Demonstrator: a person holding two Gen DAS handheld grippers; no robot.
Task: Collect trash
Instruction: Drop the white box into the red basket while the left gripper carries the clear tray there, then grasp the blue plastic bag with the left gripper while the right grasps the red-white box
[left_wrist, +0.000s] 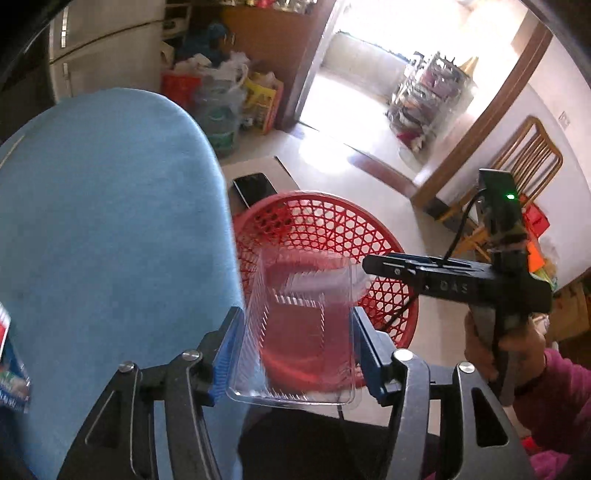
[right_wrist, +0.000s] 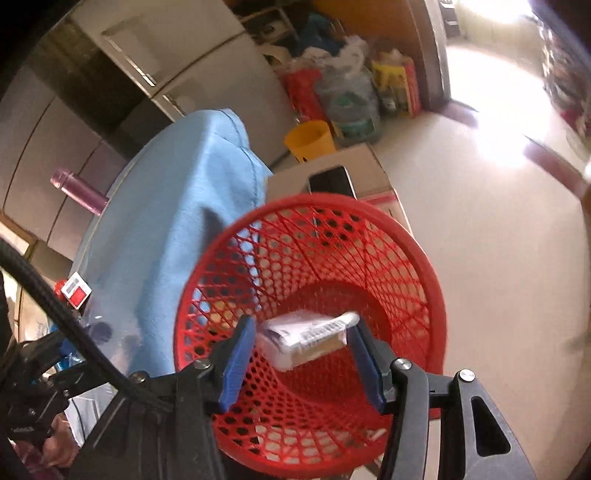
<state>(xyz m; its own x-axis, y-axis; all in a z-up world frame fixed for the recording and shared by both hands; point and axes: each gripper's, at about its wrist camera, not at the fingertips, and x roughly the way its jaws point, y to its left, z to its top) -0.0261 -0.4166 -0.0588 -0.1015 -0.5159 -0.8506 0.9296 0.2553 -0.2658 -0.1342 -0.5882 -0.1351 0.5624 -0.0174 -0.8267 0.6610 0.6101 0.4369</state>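
while you point both grippers down over the red basket (right_wrist: 406, 258), each has a piece of trash between its blue pads. your left gripper (left_wrist: 295, 350) stands about half open around a clear plastic tray (left_wrist: 295, 332). the tray sits lengthwise between the pads, its near rim close to the camera and its far end over the basket (left_wrist: 332, 221) mouth. its left wall lies against the left pad (left_wrist: 225, 354) and its right wall runs just beside the right pad; whether that pad presses on it you cannot tell through the blur, though the tray hangs there with nothing under it.

your right gripper (right_wrist: 301, 354) stands partly open, with a small wrapped packet (right_wrist: 306, 339) between the fingertips. the packet is tilted, its left end just beside the left pad (right_wrist: 236, 362) and its right end near the right pad; it is blurred, and a firm grip cannot be made out. it sits above the basket's inside, over the red floor.

in the left view your right gripper (left_wrist: 458, 280) reaches in from the right, held by a hand (left_wrist: 506, 350) in a pink sleeve. a blue cloth (left_wrist: 110, 240) covers the table at left, touching the basket's left side. a phone (left_wrist: 255, 186) lies on a box (right_wrist: 332, 173) just beyond the basket. a yellow bin (right_wrist: 310, 140) stands farther off.
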